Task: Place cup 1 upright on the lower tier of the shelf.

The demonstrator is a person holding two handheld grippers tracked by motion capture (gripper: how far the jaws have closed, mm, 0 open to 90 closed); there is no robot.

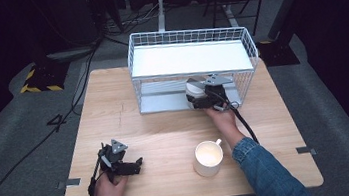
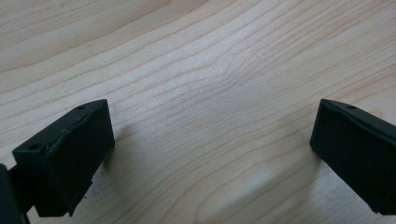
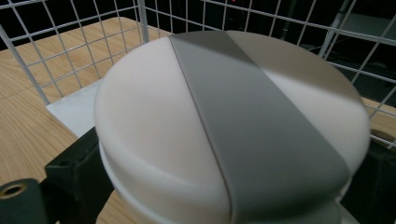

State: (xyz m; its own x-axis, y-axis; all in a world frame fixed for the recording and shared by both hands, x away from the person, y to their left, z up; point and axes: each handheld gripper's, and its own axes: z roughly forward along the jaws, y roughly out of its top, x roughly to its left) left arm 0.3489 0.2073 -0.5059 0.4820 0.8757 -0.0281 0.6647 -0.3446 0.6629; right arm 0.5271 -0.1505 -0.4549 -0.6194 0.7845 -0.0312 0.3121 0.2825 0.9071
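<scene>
White wire rack [image 1: 188, 38] stands at the far middle of the light wood table [image 1: 126, 129], two tiers: a white upper shelf and a pale lower tray.

Right gripper [image 1: 201, 97] is reached into the rack's lower tier from the front, person's right hand [image 1: 224, 118] behind it, denim sleeve trailing to the bottom edge. In the high view the rack's wires and the gripper's grey plate cover most of what it holds; a white round shape is just made out under the plate.

Right gripper view: jaws closed on a white round lid [image 3: 224, 135] with a broad grey band across its top. Black jaws press its left and right sides, both largely hidden by the lid's bulk. Lid's lower edge is cut off at the bottom; whether it rests on the tray or hangs clear, cannot tell. Wire mesh [image 3: 70, 42] close behind and to both sides; a corner of the white tray shows at left.

White mug [image 1: 208, 158] sits near the front edge of the table, handle pointing away, well apart from the rack, uncovered.

Left gripper [image 1: 125, 165] lies low at the front left, hand [image 1: 107, 189] around it. Left gripper view: jaws wide apart, bare wood grain between them, nothing held.
</scene>
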